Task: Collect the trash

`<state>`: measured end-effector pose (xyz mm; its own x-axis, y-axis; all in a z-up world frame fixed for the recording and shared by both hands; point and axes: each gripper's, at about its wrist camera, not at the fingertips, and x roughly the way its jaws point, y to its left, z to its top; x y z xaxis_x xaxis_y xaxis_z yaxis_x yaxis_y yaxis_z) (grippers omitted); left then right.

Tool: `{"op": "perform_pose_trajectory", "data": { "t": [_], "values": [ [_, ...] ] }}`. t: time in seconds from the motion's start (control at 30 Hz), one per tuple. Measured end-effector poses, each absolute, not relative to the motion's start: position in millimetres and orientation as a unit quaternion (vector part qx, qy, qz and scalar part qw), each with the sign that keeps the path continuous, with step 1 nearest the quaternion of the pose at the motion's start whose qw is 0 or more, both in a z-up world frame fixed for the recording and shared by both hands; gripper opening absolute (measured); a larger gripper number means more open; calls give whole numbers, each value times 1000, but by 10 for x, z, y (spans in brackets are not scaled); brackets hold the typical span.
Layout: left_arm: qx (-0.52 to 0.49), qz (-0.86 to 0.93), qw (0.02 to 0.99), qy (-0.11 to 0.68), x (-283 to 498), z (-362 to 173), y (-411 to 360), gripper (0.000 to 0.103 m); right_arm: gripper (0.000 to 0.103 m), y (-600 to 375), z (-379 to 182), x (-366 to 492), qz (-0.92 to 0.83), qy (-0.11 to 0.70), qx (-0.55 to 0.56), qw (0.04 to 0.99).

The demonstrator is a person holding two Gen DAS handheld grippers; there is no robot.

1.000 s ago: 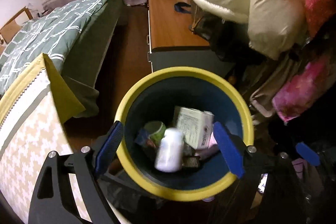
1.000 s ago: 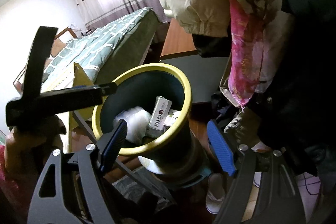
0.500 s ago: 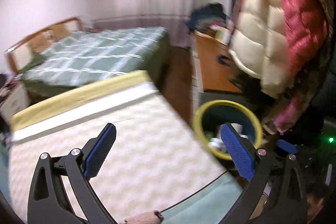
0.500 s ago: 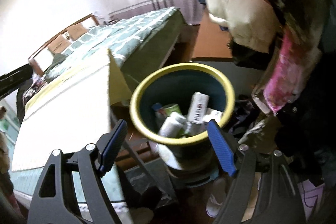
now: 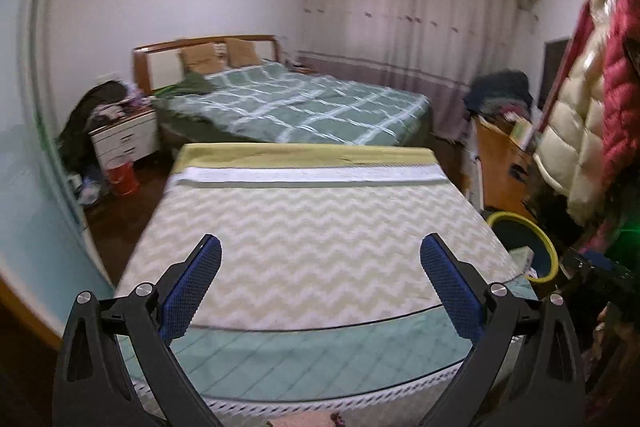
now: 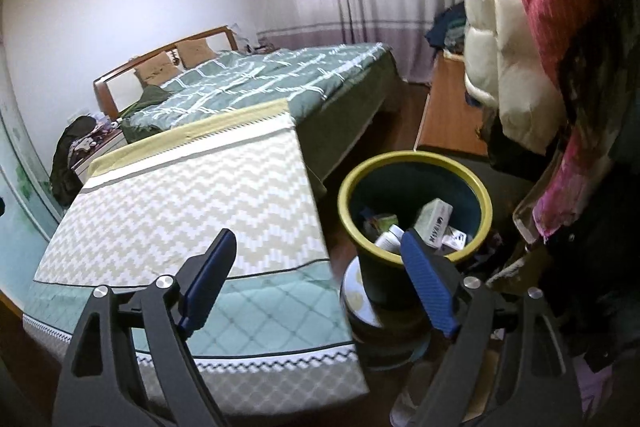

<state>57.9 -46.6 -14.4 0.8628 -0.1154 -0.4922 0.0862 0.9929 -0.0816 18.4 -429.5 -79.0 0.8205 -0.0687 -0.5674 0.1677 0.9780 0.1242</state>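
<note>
A dark blue bin (image 6: 416, 211) with a yellow rim stands upright just beside the zigzag-patterned mattress (image 6: 192, 211), at its right corner; inside lie a white bottle (image 6: 390, 238), a tilted white carton (image 6: 434, 223) and other scraps

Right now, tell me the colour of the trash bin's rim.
Yellow, around a dark blue bin; clearest in the right wrist view.

Both views dim, indoor light, cool cast. Strong fisheye bending at edges; dark vignette in corners. Left view smeared at left wall (image 5: 28, 155). Coats (image 6: 520, 27) slightly blurred, possibly motion. Floor in shadow.
</note>
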Motion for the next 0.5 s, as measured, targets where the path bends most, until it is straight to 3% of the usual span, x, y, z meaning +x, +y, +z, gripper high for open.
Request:
{"op": "perform_pose_trajectory", "data": {
  "t": [0.5],
  "values": [
    [-36, -10, 972, 232, 240, -129, -139, 98, 83, -3955, -674, 184, -42, 281, 55, 957]
  ]
}}
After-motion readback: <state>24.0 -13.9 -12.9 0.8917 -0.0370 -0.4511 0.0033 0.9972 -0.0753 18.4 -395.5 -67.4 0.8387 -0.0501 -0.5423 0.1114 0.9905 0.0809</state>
